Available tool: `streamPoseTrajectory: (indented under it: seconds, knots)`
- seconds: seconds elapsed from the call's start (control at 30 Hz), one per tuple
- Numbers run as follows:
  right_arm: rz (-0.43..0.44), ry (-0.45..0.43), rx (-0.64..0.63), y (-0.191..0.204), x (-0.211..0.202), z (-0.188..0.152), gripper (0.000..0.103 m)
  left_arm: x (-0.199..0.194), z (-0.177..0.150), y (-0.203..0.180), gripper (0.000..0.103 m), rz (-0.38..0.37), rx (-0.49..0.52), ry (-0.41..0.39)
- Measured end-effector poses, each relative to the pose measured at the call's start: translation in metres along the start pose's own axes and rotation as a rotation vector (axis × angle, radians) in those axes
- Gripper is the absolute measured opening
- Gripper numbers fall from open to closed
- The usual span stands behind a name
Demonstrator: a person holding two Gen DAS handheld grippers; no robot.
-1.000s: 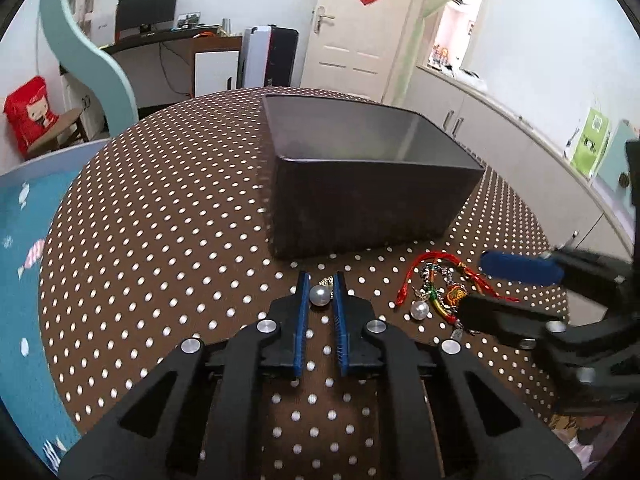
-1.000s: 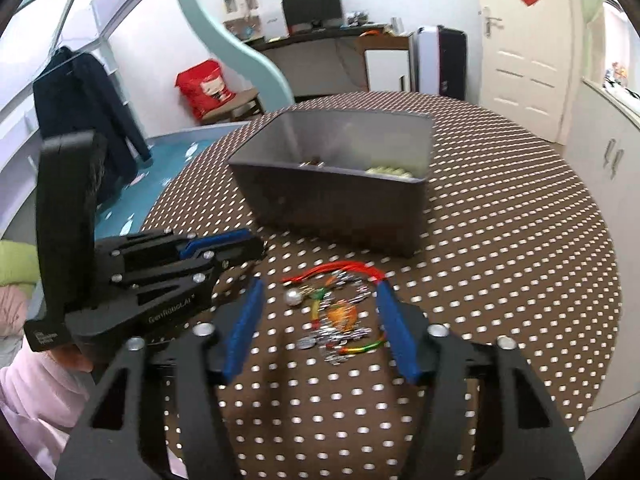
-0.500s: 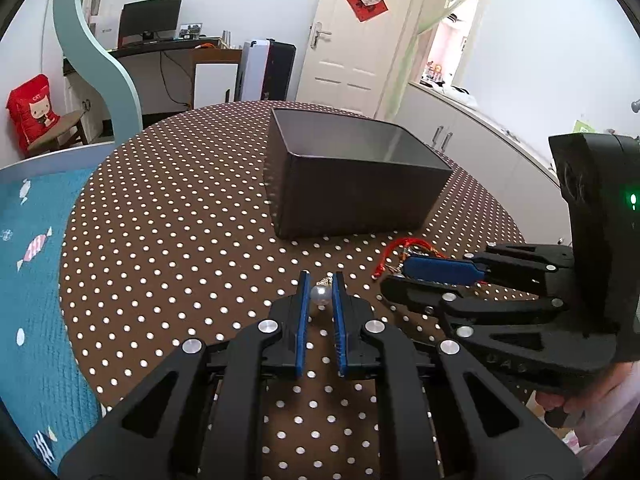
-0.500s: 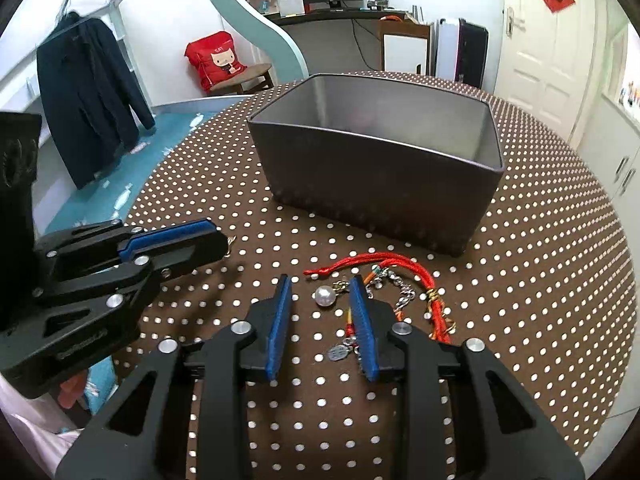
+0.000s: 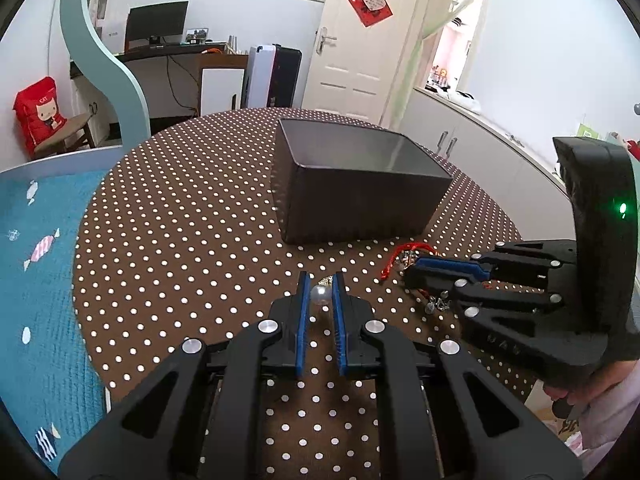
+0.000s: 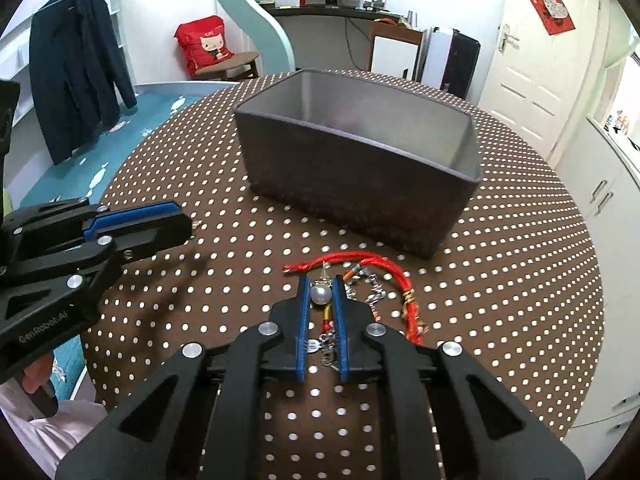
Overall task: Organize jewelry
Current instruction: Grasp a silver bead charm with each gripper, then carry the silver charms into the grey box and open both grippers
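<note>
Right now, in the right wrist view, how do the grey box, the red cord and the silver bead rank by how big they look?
1. The grey box looks largest by far.
2. The red cord comes next, a thin loop partly hidden by the right gripper.
3. The silver bead looks smallest, though it sits nearest the camera.

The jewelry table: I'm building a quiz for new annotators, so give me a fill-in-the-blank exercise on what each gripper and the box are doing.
1. The left gripper has its jaws shut on a silver ____.
2. The right gripper is shut on the silver bead of a bracelet whose cord is ____.
3. The dark box stands with its top ____.
4. The tablecloth is brown with white ____.

Missing words: bead; red; open; dots
</note>
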State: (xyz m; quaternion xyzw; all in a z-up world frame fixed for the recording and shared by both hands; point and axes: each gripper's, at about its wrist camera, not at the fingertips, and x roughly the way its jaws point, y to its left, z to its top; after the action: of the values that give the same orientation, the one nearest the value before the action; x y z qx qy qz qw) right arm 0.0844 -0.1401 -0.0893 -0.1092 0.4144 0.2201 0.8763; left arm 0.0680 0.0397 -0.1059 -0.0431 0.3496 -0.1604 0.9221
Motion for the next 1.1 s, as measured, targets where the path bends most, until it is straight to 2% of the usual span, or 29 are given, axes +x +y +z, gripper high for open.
streamPoseTrajectory:
  seconds: [0.43, 0.77, 1.1]
  knots:
    - [-0.029, -0.081, -0.022, -0.009, -0.030, 0.020, 0.010, -0.017, 0.023, -0.010, 0.011, 0.001, 0.031, -0.081]
    - [-0.027, -0.137, -0.028, -0.022, -0.043, 0.041, 0.010, -0.021, 0.054, -0.024, 0.011, -0.016, 0.066, -0.141]
    - [-0.009, -0.132, -0.018, -0.048, -0.024, 0.062, 0.010, 0.006, 0.084, -0.035, 0.011, -0.001, 0.087, -0.139]
